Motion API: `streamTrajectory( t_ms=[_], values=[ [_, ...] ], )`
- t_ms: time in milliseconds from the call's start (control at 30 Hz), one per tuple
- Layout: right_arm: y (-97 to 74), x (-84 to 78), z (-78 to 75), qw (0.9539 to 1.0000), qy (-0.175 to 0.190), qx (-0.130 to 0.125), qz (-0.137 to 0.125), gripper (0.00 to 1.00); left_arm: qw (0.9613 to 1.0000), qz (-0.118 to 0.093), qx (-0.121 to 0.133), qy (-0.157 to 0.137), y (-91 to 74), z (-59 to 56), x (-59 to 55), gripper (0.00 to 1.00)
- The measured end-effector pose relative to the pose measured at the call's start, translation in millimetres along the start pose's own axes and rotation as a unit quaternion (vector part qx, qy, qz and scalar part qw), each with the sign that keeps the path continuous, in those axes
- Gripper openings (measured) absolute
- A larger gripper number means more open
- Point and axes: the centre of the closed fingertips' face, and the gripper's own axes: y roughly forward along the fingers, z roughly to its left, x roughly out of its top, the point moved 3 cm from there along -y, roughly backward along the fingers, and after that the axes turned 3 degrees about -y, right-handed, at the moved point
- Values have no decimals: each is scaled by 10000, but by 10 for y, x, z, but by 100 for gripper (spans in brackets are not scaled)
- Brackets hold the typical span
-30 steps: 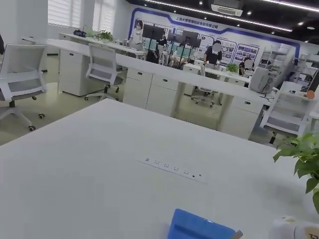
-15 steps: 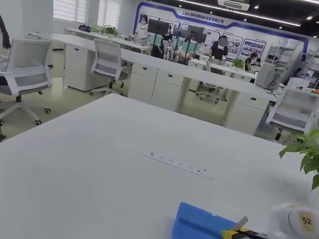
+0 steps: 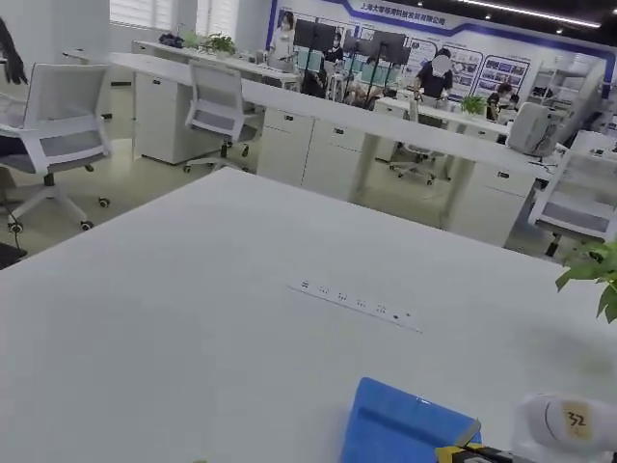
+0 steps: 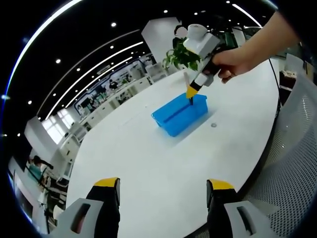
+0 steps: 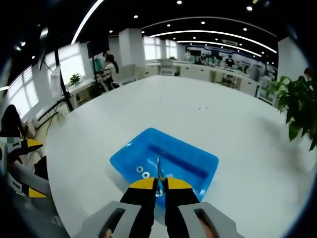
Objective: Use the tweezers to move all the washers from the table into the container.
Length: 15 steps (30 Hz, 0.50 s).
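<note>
An open-plan office is indicated. Long rows of white desks [image 3: 289, 101] with drawer units, mesh swivel chairs [image 3: 60, 130], monitors [image 3: 313, 36] and a printed wall display [image 3: 506, 72] are observed beyond the white tabletop [image 3: 174, 318], into which a socket strip [image 3: 355, 304] is set.

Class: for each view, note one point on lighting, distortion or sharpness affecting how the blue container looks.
Head view: even light, slightly soft, blue container cropped by the bottom edge. Left gripper view: fisheye bends the table edge into an arc; container small but clear. Right gripper view: ceiling light strips curve; washers inside read sharply.
</note>
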Motion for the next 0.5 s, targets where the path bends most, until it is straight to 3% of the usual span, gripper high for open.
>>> streamTrajectory(
  t_ms=[500],
  values=[
    [129, -90, -9, 9999, 26, 1, 129, 2, 9999, 122, -55, 54, 33, -23, -38, 72]
  ],
)
